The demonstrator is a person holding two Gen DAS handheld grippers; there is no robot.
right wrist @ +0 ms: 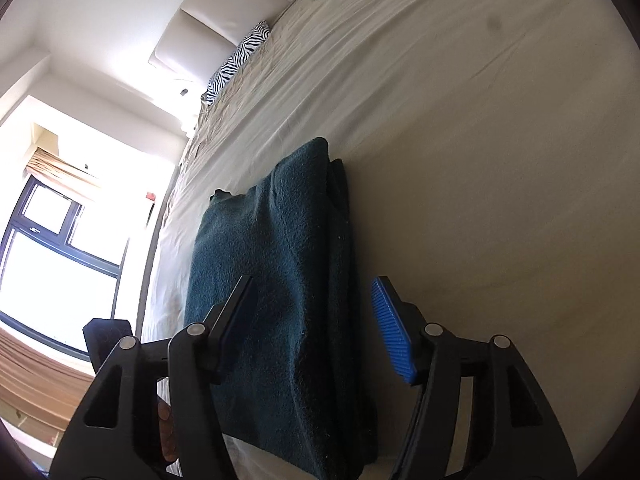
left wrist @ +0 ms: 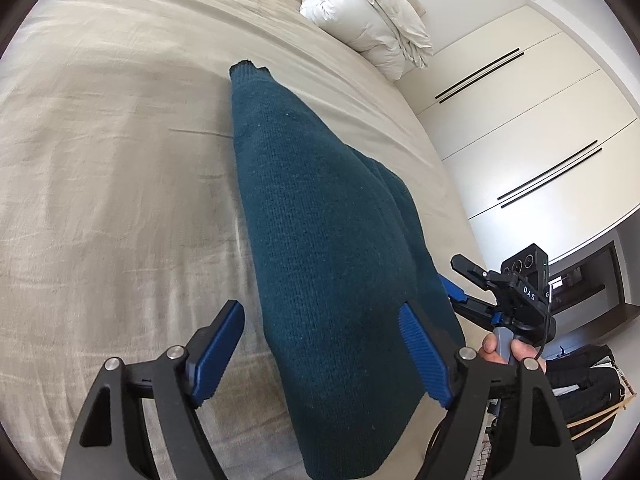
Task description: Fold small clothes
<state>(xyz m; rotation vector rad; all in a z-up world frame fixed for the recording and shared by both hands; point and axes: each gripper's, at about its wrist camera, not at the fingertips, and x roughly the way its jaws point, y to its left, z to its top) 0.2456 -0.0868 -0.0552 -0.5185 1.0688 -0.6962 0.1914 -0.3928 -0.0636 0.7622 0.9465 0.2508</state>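
Sweater point(left wrist: 320, 240), dark teal, lies folded lengthwise on the beige bed point(left wrist: 120, 160), between the parted pads of the left tool point(left wrist: 322, 350) and right tool point(right wrist: 316, 332), both released; its near end is cut off, white duvet point(left wrist: 368, 12) and zebra pillow point(right wrist: 236, 64) beyond

A folded sweater point(left wrist: 320, 232) lies on the bed point(left wrist: 112, 160), stretching away from both tools. The left tool point(left wrist: 322, 354) stands at its near end, jaws apart, with the right tool point(left wrist: 460, 280) just to its right. A rolled duvet point(left wrist: 364, 12) sits at the bed's far end before the headboard point(right wrist: 216, 12), beside a pillow point(right wrist: 236, 64). Wardrobe doors point(left wrist: 520, 120) stand right of the bed.
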